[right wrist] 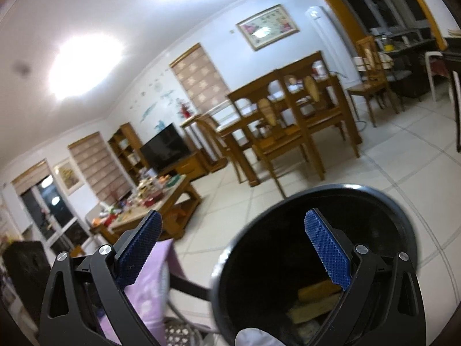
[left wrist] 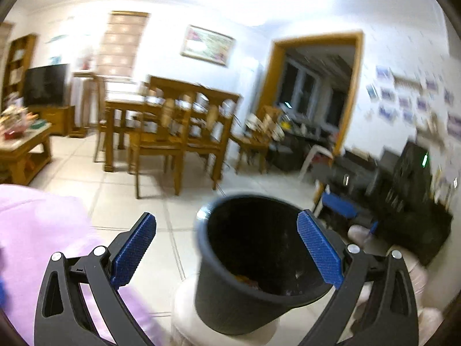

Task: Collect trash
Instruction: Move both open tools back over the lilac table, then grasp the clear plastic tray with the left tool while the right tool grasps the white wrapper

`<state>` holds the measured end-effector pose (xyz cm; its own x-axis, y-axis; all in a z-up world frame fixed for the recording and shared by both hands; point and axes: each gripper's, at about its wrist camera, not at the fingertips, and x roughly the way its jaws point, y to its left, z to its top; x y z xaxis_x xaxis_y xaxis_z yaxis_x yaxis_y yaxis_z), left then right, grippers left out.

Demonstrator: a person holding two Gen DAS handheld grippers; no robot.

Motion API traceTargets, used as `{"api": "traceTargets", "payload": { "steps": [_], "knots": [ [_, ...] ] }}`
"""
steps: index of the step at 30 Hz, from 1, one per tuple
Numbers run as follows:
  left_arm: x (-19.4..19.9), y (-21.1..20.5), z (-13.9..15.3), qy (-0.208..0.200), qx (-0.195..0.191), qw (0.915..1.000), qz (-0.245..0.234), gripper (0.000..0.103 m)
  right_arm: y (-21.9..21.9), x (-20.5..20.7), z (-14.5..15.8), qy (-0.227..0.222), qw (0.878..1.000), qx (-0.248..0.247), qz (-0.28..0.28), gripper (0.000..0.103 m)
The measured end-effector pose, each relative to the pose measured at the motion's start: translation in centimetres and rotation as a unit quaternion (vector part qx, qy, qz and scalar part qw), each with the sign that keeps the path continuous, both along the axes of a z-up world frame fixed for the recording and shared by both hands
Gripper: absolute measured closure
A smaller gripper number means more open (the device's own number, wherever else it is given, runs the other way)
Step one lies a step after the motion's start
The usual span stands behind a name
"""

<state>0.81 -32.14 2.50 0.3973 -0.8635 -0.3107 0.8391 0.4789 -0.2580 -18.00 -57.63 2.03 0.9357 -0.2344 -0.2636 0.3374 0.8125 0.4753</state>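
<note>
While both grippers stand spread wide with nothing between their pads, a black trash bin sits low in each view. Seen from the left wrist, the left gripper has the bin tilted between its jaws — nearer the right pad, whose blue face overlaps the rim; whether it touches, I cannot tell. Some orange scraps lie in the bin's bottom. Seen from the right wrist, the right gripper looks down into the bin's mouth — its right finger lies over the opening, its left finger outside, over pink fabric. Yellowish pieces of trash rest inside. Beyond stand a wooden dining table and tiled floor.
</note>
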Motion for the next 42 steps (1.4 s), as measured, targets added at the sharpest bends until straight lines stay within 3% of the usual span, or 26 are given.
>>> {"api": "traceTargets", "payload": {
  "steps": [3,8,11,14,18,21,26,28,31,32,33,34,35,38,42],
  "knots": [
    [1.6,5.0,1.4,0.011,-0.026,0.9986,0.046,0.005,3.3,2.6,0.8,0.006,0.999,-0.015,0.041,0.005],
    [5.0,14.5,2.6,0.012,-0.025,0.9889,0.146,0.005,11.0,7.6,1.7,0.016,0.988,-0.065,0.136,0.005],
    [7.0,20.3,2.3,0.017,-0.021,0.9796,0.199,0.005,16.7,10.4,2.2,0.02,0.972,-0.12,0.201,0.005],
    [9.6,25.5,1.7,0.031,-0.004,0.9705,0.239,0.005,23.3,12.9,2.8,0.027,0.945,-0.196,0.26,0.005],
    [15.0,30.5,0.9,0.057,0.049,0.9582,0.276,0.005,31.5,16.0,2.7,0.041,0.895,-0.295,0.332,0.017],
    [18.3,32.2,0.4,0.075,0.074,0.9544,0.279,0.005,37.7,18.6,2.3,0.054,0.846,-0.376,0.375,0.03],
    [22.5,31.8,-0.1,0.089,0.11,0.9577,0.251,0.005,44.3,21.9,0.3,0.075,0.769,-0.468,0.429,0.04],
    [23.2,31.7,-0.6,0.088,0.126,0.9604,0.232,0.005,45.7,23.9,-0.9,0.09,0.74,-0.494,0.447,0.05],
    [23.7,31.6,-1.5,0.093,0.143,0.9624,0.212,0.005,47.0,26.3,-2.6,0.124,0.71,-0.513,0.466,0.062],
    [23.7,31.5,-1.8,0.095,0.148,0.9628,0.205,0.005,46.9,26.7,-3.3,0.131,0.705,-0.517,0.467,0.063],
    [23.4,31.5,-2.3,0.097,0.154,0.9629,0.199,0.005,47.2,27.6,-3.7,0.141,0.7,-0.523,0.465,0.069],
    [23.5,31.3,-2.4,0.097,0.159,0.9626,0.197,0.005,47.3,28.3,-4.1,0.148,0.699,-0.523,0.464,0.083],
    [23.3,31.4,-2.5,0.096,0.162,0.9625,0.195,0.005,47.0,28.8,-4.4,0.157,0.7,-0.52,0.464,0.086],
    [23.5,31.0,-2.7,0.099,0.17,0.9627,0.186,0.005,46.4,29.3,-4.5,0.155,0.712,-0.507,0.46,0.092],
    [23.8,30.3,-2.9,0.102,0.172,0.9627,0.182,0.005,45.6,28.0,-3.5,0.121,0.727,-0.507,0.448,0.097]
  ]
}}
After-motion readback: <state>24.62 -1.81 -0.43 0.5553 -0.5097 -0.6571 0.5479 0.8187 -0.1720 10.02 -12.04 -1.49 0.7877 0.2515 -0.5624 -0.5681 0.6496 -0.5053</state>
